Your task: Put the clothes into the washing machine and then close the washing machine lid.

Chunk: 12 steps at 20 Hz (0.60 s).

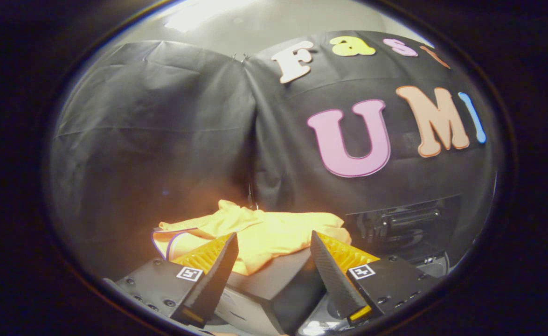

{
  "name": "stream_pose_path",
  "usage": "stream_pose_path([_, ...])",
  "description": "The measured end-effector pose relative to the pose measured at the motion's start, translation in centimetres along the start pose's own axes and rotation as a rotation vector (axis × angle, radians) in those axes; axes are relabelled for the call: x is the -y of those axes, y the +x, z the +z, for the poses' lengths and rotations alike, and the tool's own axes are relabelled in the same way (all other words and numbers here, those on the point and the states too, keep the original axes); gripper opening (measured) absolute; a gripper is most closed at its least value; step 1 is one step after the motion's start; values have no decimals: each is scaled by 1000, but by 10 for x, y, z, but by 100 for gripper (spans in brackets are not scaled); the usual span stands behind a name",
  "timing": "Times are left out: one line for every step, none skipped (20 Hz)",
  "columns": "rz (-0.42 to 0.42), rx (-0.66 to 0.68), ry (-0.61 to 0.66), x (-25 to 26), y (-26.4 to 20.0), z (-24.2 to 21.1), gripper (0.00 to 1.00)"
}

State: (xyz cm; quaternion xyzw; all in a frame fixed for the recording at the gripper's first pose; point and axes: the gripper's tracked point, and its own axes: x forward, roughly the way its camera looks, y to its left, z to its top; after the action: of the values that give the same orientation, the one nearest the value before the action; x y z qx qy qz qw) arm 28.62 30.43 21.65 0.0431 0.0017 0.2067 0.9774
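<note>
tongs [274,242] spread, empty | yellow garment [264,228] just ahead, crumpled

Dim booth around my tongs [274,261]; a warm light falls on the yellow cloth [260,233] just ahead, glare on the ceiling high above. Everything looks soft, bending toward the rim.

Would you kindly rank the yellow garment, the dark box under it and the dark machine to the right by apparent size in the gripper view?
1. Yellow garment, just beyond the open hand-held gripper.
2. and 3. Dark box and dark machine: both partly hidden, too unsure to rank.
</note>
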Motion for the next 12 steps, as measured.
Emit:
stream_pose_path([5,-25,-18,-6,9,-3,96])
stream_pose_path([8,-54,-38,-9,15,-7,96])
stream_pose_path([6,-84,-59,-11,19,-12,95])
stream_pose_path([4,-112,-78,-12,23,-17,95])
stream_pose_path([4,-139,-91,-13,25,-22,94])
stream_pose_path([3,-170,-98,-14,30,-30,94])
stream_pose_path([2,-192,-96,-13,32,-34,93])
stream_pose_path([13,-200,-74,-16,31,-36,93])
stream_pose_path([15,-208,-48,-18,32,-38,93])
stream_pose_path([10,-206,-40,-16,32,-39,79])
stream_pose_path([14,-203,-35,-13,31,-38,66])
stream_pose_path([8,-201,-21,-11,32,-37,52])
